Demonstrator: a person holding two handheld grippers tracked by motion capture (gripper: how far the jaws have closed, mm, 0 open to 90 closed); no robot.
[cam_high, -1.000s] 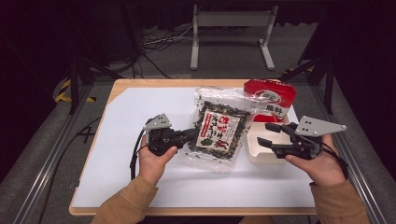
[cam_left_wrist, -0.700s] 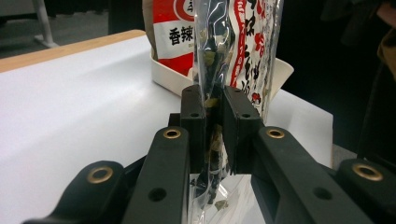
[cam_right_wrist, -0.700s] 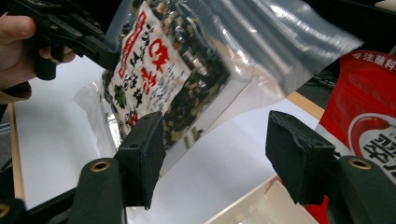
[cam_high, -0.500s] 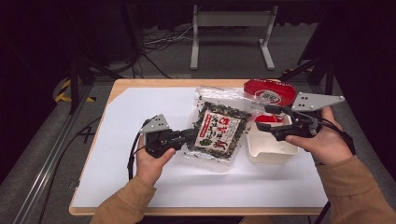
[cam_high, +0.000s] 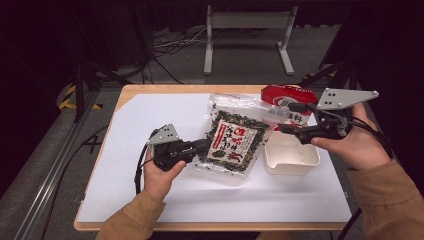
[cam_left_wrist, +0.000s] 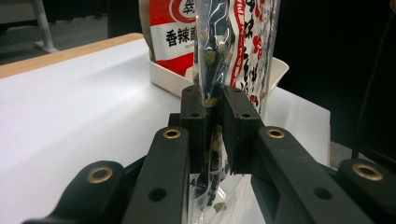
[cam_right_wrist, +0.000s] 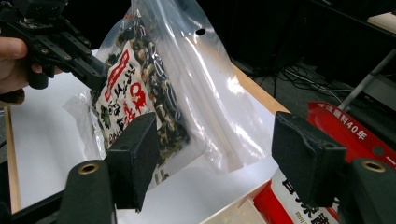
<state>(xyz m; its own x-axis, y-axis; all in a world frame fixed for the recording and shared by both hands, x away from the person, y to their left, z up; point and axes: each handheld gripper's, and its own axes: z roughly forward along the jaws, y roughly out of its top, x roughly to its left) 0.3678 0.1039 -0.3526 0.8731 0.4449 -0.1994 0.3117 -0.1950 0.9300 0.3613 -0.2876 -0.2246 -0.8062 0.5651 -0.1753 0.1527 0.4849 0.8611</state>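
I have the left gripper (cam_high: 204, 146) clamped on the seaweed bag (cam_high: 232, 140); in the left gripper view the two black jaws press flat against each other with the clear plastic and dark flakes of the bag (cam_left_wrist: 219, 56) pinched between them. The bag sits near the middle of the white table cover (cam_high: 150, 115), its left edge raised in my grip, its right edge just beside the white tray (cam_high: 292, 160). My left hand (cam_high: 161, 172) comes in from the near side; the grey plate rides on top of the gripper.

The right gripper (cam_high: 282, 129) hangs over the far left corner of the tray, tips pointing left at the bag's clear top strip; its jaws stand wide apart, and in the right gripper view the two black pads frame the bag (cam_right_wrist: 154, 93) with nothing between them. The bag's clear upper part with its punched hole lies ahead of that gap, tilted up off the cover. The red packet (cam_high: 282, 97) lies at the far right, behind the tray, partly under the right gripper; I see its red corner (cam_right_wrist: 345, 130) low on the right in the right gripper view too. My right hand (cam_high: 350, 145) holds that gripper from the right.
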